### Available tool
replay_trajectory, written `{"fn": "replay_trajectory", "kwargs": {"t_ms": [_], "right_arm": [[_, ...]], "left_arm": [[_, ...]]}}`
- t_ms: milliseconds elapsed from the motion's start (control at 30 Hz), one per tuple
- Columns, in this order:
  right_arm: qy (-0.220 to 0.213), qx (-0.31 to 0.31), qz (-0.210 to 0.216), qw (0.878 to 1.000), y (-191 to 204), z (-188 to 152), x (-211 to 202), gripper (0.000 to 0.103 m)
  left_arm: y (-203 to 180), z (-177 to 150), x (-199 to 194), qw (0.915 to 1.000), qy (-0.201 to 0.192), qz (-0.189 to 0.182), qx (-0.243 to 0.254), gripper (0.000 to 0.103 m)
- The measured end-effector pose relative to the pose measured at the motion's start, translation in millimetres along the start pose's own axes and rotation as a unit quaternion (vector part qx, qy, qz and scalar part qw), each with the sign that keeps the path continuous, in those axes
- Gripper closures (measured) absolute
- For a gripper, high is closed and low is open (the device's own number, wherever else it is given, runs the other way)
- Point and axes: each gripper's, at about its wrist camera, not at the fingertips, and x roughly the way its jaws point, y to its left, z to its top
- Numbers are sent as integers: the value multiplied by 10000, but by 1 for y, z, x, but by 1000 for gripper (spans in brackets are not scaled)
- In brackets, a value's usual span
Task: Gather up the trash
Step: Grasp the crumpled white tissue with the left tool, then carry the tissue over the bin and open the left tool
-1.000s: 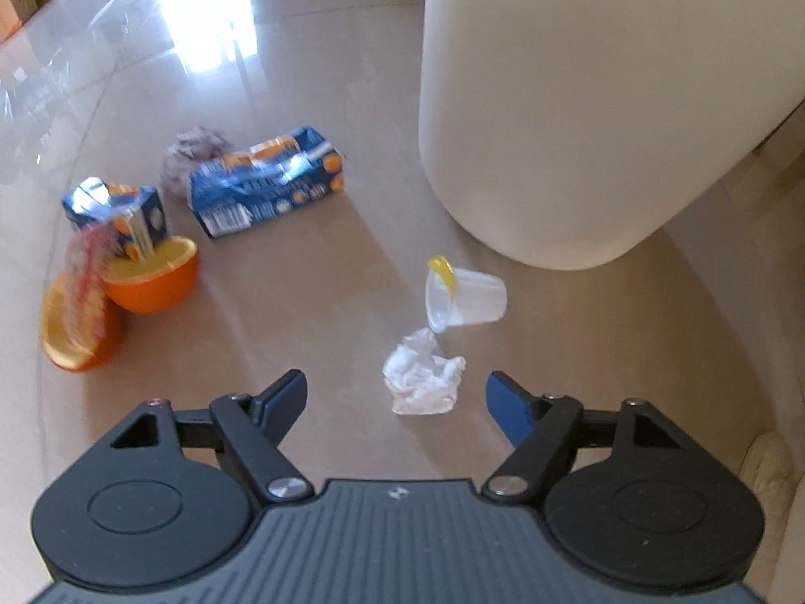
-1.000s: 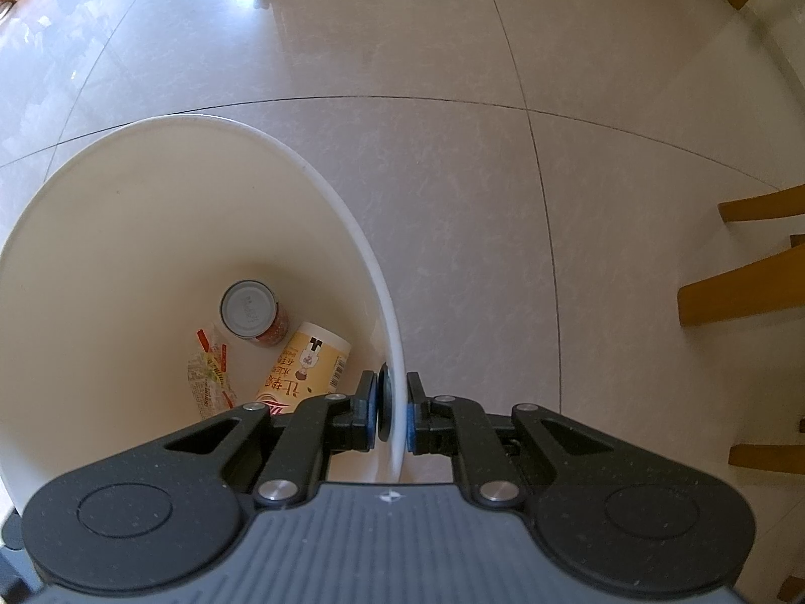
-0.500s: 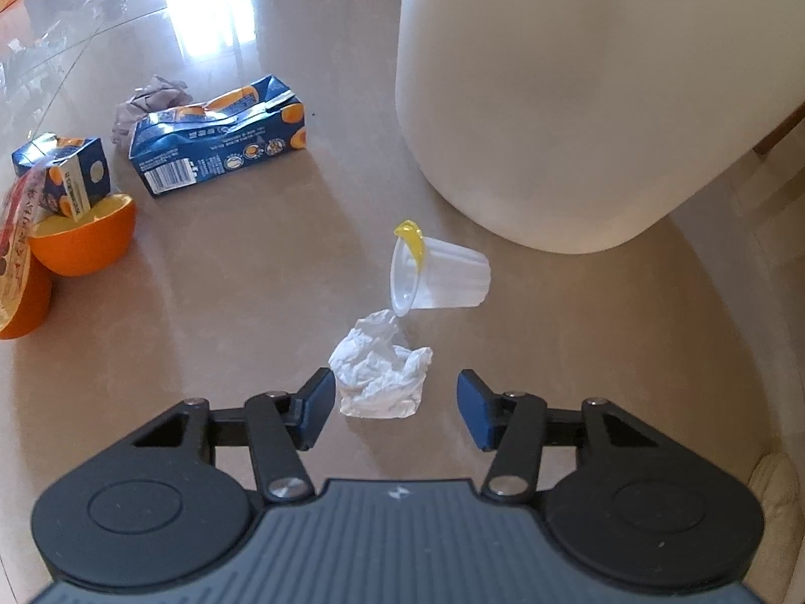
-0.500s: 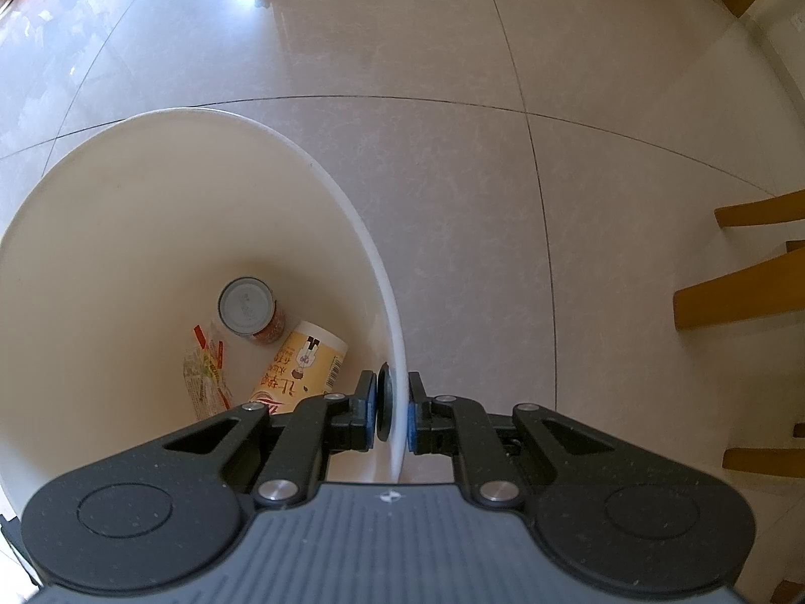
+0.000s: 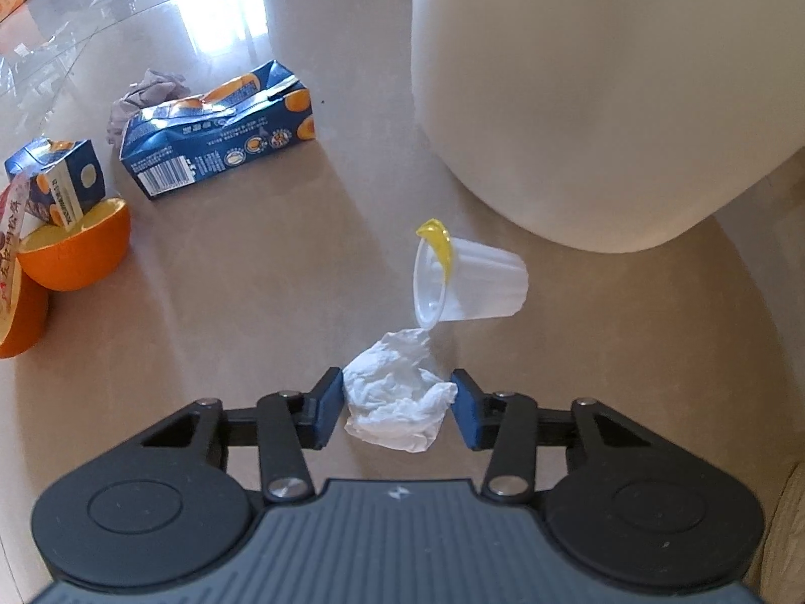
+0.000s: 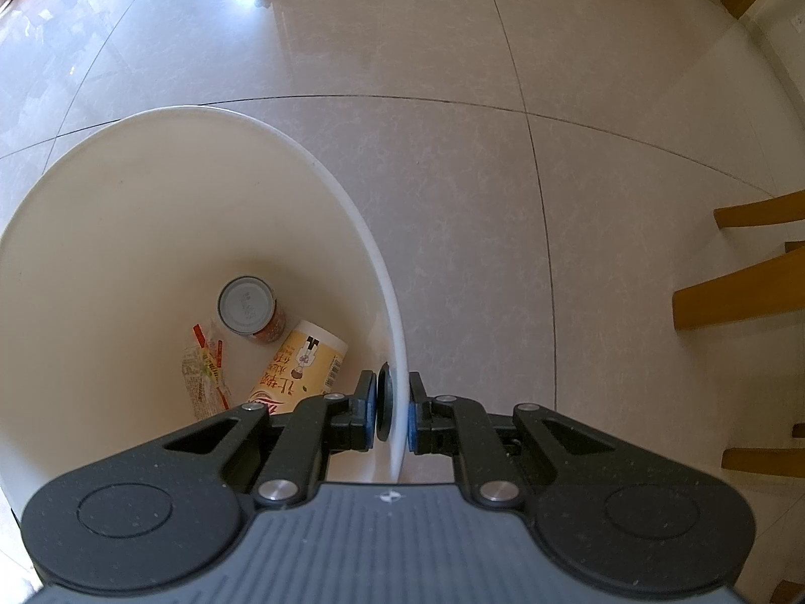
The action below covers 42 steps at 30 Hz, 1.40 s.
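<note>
A crumpled white tissue lies on the floor between the blue pads of my left gripper. The jaws are closing, and the pads just reach the tissue's sides without squeezing it. Just beyond it a clear plastic cup with a yellow lid scrap lies on its side. The white bin stands behind the cup. My right gripper is shut on the bin's rim, one pad inside the wall and one outside. In the bin lie a can, a yellow paper cup and a wrapper.
To the left on the floor lie a blue juice carton, a smaller carton, orange halves, a snack wrapper and a grey paper wad. Wooden chair legs stand right of the bin.
My left gripper has come down over the tissue and its jaws have narrowed until the pads flank it. The right gripper still holds the bin's rim, unmoved.
</note>
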Motion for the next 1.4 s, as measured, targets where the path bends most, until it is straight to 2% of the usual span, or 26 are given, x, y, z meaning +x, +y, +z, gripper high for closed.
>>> {"fn": "replay_trajectory", "kwargs": {"t_ms": [167, 233, 367, 533, 633, 933, 1133, 1200, 1400], "right_arm": [[-12, -8, -12, 10000, 1, -2, 1, 89], [-5, 24, -2, 10000, 0, -1, 1, 89], [-12, 12, -4, 10000, 1, -2, 1, 89], [-15, 20, 4, 10000, 1, -3, 2, 89], [-17, 29, 10, 10000, 0, -3, 2, 89], [-24, 45, 20, 10000, -2, -2, 1, 89], [-15, 60, 37, 10000, -3, -2, 1, 89], [-15, 54, 36, 10000, -3, -2, 1, 89], [-16, 49, 30, 10000, -3, -2, 0, 89]], "left_arm": [[3, 1, -1, 10000, 75, 25, -60, 75], [8, 5, -1, 9997, 171, -27, -186, 78], [19, 17, -9, 9993, 246, -88, -265, 79], [34, 39, -32, 9995, 303, -48, 38, 79], [45, 57, -54, 9993, 265, 20, 266, 79], [69, 107, -129, 9989, 183, 175, 406, 79], [67, 153, -185, 9982, -141, 104, 565, 79], [60, 172, -203, 9973, -359, 23, 645, 79], [18, 218, -227, 9917, -693, -509, 951, 79]]}}
